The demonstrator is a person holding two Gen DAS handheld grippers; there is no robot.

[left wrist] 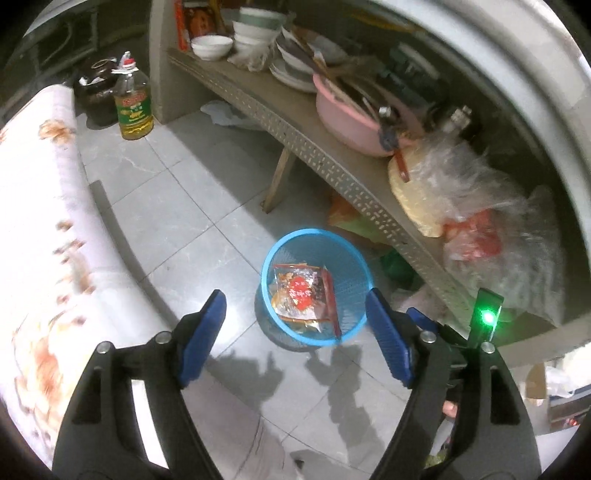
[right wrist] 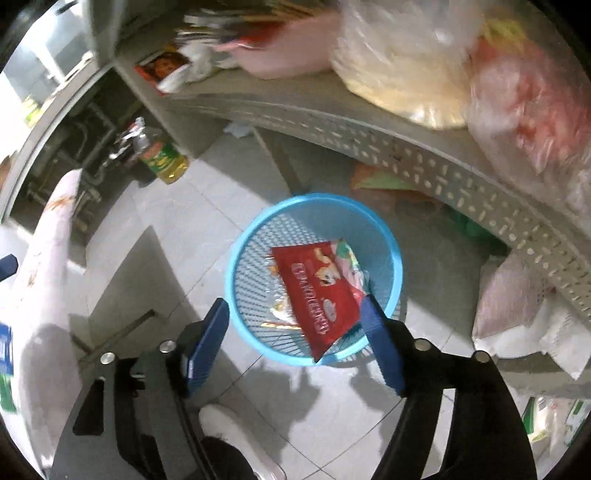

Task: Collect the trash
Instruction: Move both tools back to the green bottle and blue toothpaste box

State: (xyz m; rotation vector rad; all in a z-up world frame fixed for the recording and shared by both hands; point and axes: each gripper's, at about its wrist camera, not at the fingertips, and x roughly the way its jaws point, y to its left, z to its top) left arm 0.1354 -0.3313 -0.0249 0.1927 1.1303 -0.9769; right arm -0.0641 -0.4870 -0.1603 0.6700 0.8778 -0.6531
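A blue mesh basket stands on the tiled floor beside a grey shelf. In the left wrist view a clear and orange snack wrapper lies inside it. My left gripper hangs above the basket, open, with nothing between its blue pads. In the right wrist view a red snack packet sits tilted over the basket's mouth, one edge against my right fingertip and a corner overlapping the near rim. My right gripper is open and its pads do not press the packet.
A grey perforated shelf carries a pink basin, stacked bowls and plastic bags. An oil bottle stands on the floor at the back. A floral cloth surface lines the left. More bags lie under the shelf.
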